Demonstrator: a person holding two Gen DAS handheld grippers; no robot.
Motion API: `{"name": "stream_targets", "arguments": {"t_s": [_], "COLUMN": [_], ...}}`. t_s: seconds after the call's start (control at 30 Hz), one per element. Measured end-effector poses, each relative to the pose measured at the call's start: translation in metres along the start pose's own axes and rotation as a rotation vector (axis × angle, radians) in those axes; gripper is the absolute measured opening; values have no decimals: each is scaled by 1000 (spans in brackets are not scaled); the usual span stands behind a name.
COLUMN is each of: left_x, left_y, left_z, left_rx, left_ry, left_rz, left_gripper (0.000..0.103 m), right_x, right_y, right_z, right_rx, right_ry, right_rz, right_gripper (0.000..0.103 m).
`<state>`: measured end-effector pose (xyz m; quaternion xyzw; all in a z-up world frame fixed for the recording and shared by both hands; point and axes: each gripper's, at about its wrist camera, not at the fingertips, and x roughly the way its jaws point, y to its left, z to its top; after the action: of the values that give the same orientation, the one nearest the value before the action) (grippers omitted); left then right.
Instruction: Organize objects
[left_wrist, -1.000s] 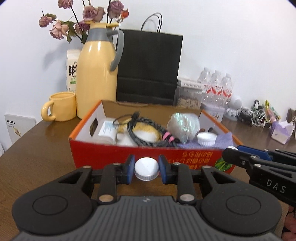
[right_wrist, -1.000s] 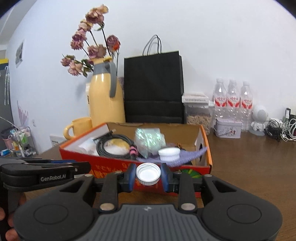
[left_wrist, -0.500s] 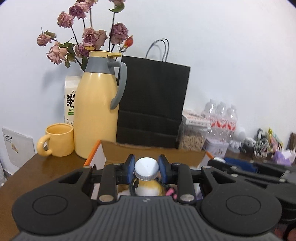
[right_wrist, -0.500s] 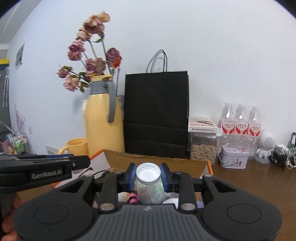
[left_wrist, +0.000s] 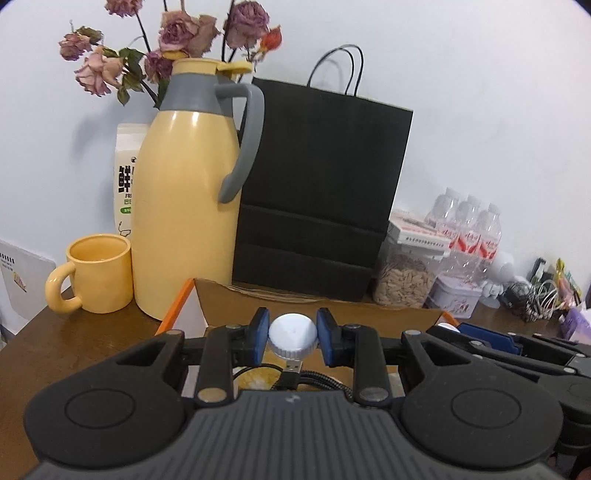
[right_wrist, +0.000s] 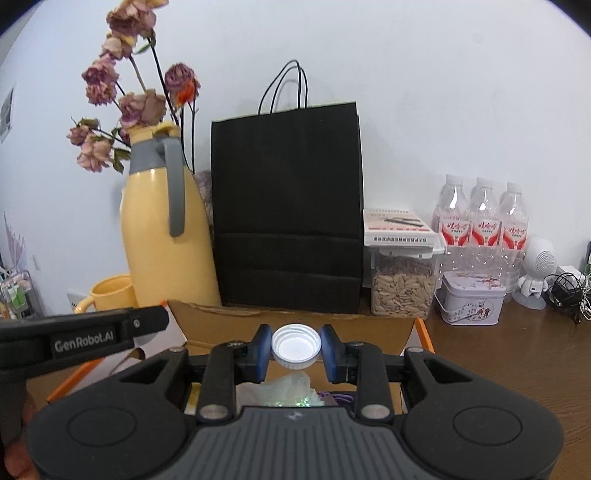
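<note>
A white cap (left_wrist: 293, 334) is pinched between the blue pads of the left tongs (left_wrist: 292, 336), its closed top turned toward the camera. A second white cap (right_wrist: 296, 345) is pinched the same way in the right tongs (right_wrist: 296, 347), with its ribbed, hollow side facing the camera. Both caps are held above the open cardboard box (right_wrist: 295, 321), whose back wall is seen just beyond the pads. Under the left cap a braided cable with a USB plug (left_wrist: 293, 367) is seen in the box; under the right cap lies a crinkled plastic bag (right_wrist: 284, 389).

The step in hand is judged to be the dropping of the caps into the box. It is done well if each cap is lowered close to the contents before the pads are parted, so that it is not bounced over the wall. A free spot beside the cable and the bag is best chosen. The two tongs are close side by side, so one is better released at a time. The yellow jug (left_wrist: 186, 206), the mug (left_wrist: 98, 275) and the black paper bag (right_wrist: 286, 210) behind the box on the worktop (right_wrist: 498, 365) are to be kept clear of.
</note>
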<state>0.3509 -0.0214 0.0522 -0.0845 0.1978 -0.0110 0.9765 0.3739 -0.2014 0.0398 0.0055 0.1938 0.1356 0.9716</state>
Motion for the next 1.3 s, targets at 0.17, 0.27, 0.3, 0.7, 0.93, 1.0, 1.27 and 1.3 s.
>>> {"name": "stream_targets", "arguments": {"t_s": [0.17,0.27,0.3,0.7,0.93,1.0,1.27,1.3], "left_x": [7,6,5,-7,-56,-74,-148,-156], "left_y": [6,11,11,14,13,13,17,18], "left_z": [-1,0,1,3,0,-3,-32,-37], "left_rx": [3,-4,-3,-3,22,32,86,94], "left_ry": [6,-16,-25,-45,-100,-107,-48,-39], "left_rz": [27,64,75,95,112,100,112,114], "left_gripper": [59,101,103,103,103,103,103,103], "right_x": [11,13,13,6,-33,-50,-131,-139], "right_y": [-7,-11,-12,-15,-5,-2,14,15], "right_z": [-4,-6,-6,-6,-5,-5,-25,-29], "right_rx": [9,13,16,16,-14,-19,-26,-23], "right_ry": [32,40,36,47,11,-5,-28,-25], "right_rz": [-26,-66,-80,-66,-75,-69,-59,-54], "right_gripper": [29,63,82,103,103,103,103,103]}}
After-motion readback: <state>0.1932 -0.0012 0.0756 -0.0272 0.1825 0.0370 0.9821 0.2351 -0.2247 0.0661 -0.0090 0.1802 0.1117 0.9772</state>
